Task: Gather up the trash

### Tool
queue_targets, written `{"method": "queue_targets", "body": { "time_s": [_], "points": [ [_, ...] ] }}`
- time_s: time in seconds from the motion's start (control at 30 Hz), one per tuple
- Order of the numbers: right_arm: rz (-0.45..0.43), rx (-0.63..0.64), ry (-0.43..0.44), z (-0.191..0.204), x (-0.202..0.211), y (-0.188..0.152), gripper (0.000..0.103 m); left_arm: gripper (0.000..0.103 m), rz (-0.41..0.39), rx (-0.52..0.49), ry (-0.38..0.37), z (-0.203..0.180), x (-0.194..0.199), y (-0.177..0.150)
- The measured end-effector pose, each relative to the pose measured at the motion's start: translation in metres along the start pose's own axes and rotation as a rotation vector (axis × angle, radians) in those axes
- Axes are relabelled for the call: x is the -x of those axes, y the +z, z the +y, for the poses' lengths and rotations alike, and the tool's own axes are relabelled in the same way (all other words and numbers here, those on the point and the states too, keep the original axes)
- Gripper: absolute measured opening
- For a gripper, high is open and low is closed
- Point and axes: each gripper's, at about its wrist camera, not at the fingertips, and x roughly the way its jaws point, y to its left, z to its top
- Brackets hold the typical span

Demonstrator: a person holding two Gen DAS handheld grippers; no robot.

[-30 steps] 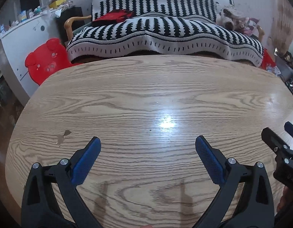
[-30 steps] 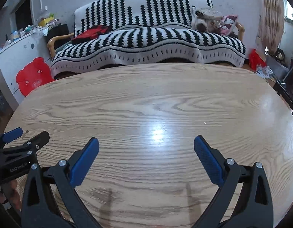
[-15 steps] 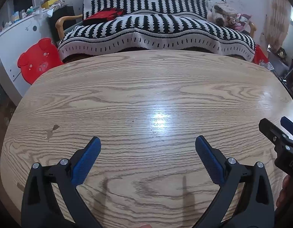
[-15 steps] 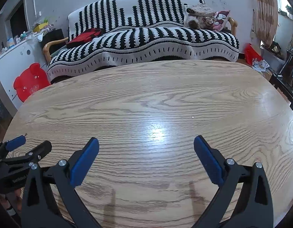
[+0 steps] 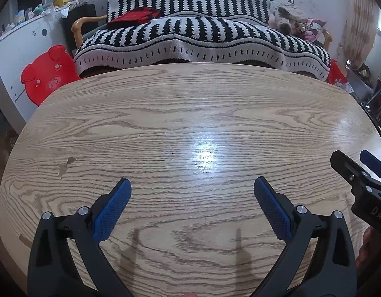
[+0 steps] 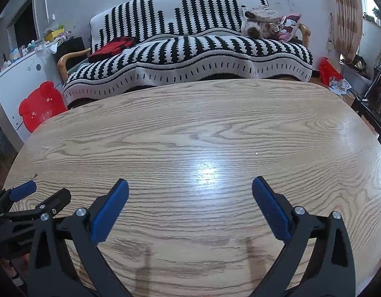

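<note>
Both grippers hang over the near edge of a wooden tabletop (image 5: 190, 123), side by side. The left gripper (image 5: 192, 185) is spread wide with nothing between its blue pads (image 5: 111, 210), and the right gripper (image 6: 190, 185) is spread just as wide, also holding nothing. In the left wrist view the tip of the right gripper shows at the right edge of the tabletop; in the right wrist view the left gripper shows likewise near the left edge. No piece of trash large enough to name lies on the tabletop in either view. A small white speck (image 6: 257, 153) sits right of the middle, a dark speck (image 5: 172, 153) lies near the middle, a few fine crumbs (image 5: 205, 172) lie just on the near side of the bright glare spot, and a brownish chipped mark (image 5: 66, 164) lies toward the left edge; whether any of these is loose litter I cannot tell. Beyond the far edge stands a sofa (image 5: 202, 32) under a black-and-white striped cover, with a red cloth (image 5: 136, 16) on its left part and a heap of soft toys (image 5: 291, 18) at its right end. A red pig-shaped stool (image 5: 48, 73) stands off the far-left corner of the tabletop against a white cabinet (image 5: 14, 49).
</note>
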Motion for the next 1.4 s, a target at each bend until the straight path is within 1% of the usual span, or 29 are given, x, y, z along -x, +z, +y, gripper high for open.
{"method": "queue_targets", "body": {
  "time_s": [0.4, 0.7, 0.8, 0.9, 1.1, 1.17, 1.33, 1.4],
  "points": [
    [0.005, 0.007, 0.000, 0.0007, -0.0006, -0.0008, 0.096, 0.096, 0.003, -0.002, 0.003, 0.0007, 0.0016, -0.0007],
    [0.006, 0.007, -0.004, 0.0027, -0.0007, -0.0024, 0.096, 0.096, -0.018, -0.012, 0.037, 0.0055, 0.0024, 0.0004],
    [0.007, 0.004, -0.005, 0.0028, -0.0009, -0.0023, 0.096, 0.096, -0.021, -0.014, 0.060, 0.0064, 0.0021, 0.0000],
    [0.010, 0.004, -0.006, 0.0025, -0.0014, -0.0029, 0.096, 0.096, -0.026, -0.029, 0.038, 0.0048, 0.0035, -0.0006],
    [0.010, 0.008, -0.010, 0.0038, -0.0016, -0.0029, 0.096, 0.096, -0.047, -0.064, 0.099, -0.0020, 0.0067, -0.0029],
    [0.013, 0.009, -0.007, 0.0039, -0.0022, -0.0030, 0.096, 0.097, -0.059, -0.058, 0.115, -0.0011, 0.0082, -0.0040],
    [0.010, 0.022, -0.008, 0.0033, -0.0007, -0.0028, 0.096, 0.097, -0.035, -0.021, 0.067, 0.0074, 0.0053, -0.0039],
    [0.013, 0.022, -0.006, 0.0022, -0.0008, -0.0023, 0.096, 0.096, -0.046, -0.032, 0.088, 0.0059, 0.0051, -0.0025]
  ]
}}
